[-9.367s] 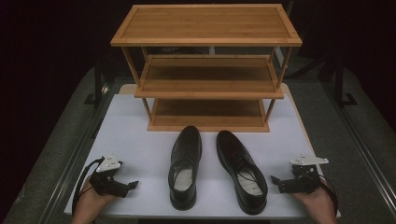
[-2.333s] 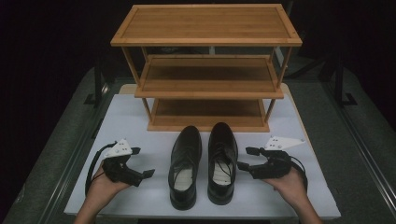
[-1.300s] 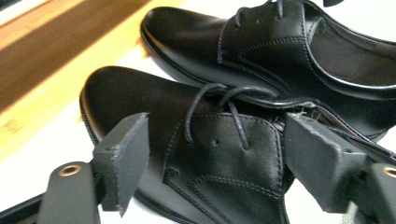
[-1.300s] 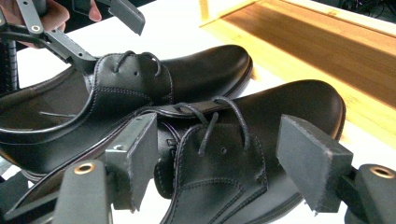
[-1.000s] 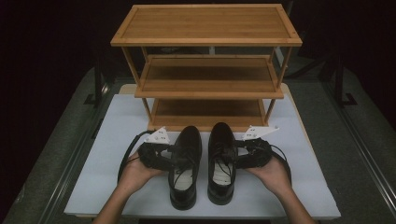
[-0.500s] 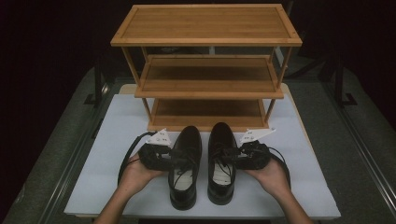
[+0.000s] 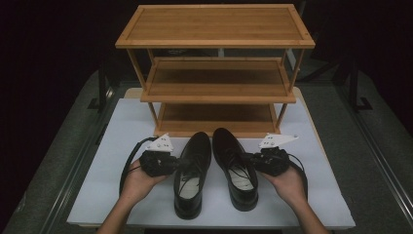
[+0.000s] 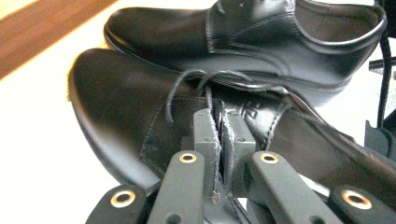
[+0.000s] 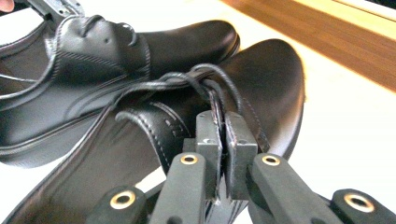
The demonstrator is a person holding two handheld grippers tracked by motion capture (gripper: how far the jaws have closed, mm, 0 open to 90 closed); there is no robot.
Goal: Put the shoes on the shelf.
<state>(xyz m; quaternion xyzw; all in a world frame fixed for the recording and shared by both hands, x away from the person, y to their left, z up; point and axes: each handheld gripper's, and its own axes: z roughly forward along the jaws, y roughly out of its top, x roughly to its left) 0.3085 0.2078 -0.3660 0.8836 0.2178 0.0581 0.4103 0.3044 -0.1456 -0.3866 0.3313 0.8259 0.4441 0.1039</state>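
Two black lace-up leather dress shoes lie side by side on the white table top [image 7: 122,122], toes toward the three-tier wooden shoe rack [image 7: 214,73]. The left gripper [image 7: 179,165] has just been closing; its jaws now stand narrow, pinching the quarter edge of the left shoe [image 7: 191,170] between the pads [image 8: 205,135], beside the lacing. The thin black lace [image 8: 187,79] loops just beyond the fingertips. The right gripper [image 7: 248,160] has likewise just been closing, and its pads [image 9: 208,133] clamp the laced edge of the right shoe [image 7: 234,165]. Past each pair of fingers the other shoe lies close alongside.
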